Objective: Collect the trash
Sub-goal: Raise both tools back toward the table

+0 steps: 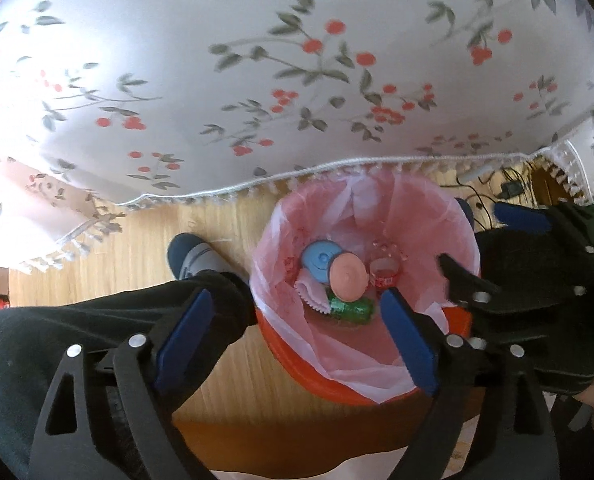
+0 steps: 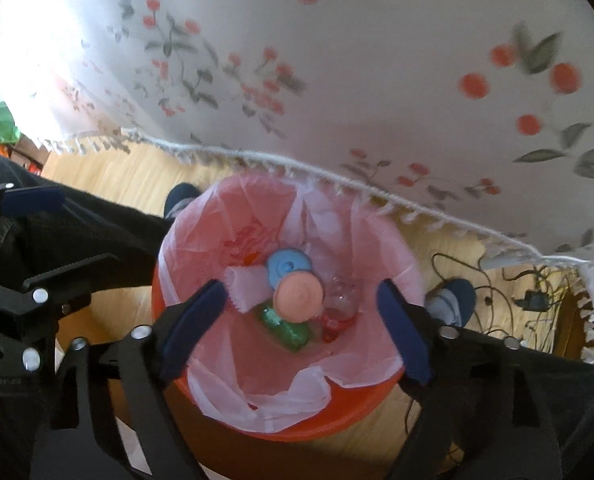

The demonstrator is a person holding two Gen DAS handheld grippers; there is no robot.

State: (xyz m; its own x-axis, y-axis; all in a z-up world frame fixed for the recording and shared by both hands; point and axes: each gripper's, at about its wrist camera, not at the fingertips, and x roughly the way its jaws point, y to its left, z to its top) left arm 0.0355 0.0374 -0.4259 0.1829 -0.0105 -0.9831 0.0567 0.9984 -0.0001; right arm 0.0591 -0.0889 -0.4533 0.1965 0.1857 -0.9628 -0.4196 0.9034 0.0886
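An orange trash bin [image 1: 329, 388] [image 2: 337, 416] with a pink liner bag [image 1: 417, 216] [image 2: 377, 240] stands on the wood floor below both grippers. Inside lie a blue lid [image 1: 317, 258] [image 2: 287, 266], a peach round lid [image 1: 349, 276] [image 2: 299, 296], a green bottle [image 1: 349, 308] [image 2: 285, 326], a clear bottle with a red label [image 1: 385, 270] [image 2: 339, 308] and a white paper scrap [image 1: 311, 288] [image 2: 249, 284]. My left gripper [image 1: 297, 340] is open and empty above the bin's near rim. My right gripper [image 2: 301, 328] is open and empty over the bin, and also shows at the right of the left wrist view [image 1: 485, 240].
A white tablecloth with red berries [image 1: 257, 80] [image 2: 337, 80] hangs beyond the bin, its fringe just above the rim. The person's dark trouser legs and blue shoes [image 1: 193, 256] [image 2: 453, 300] flank the bin. Black cables [image 2: 517, 300] lie on the floor at the right.
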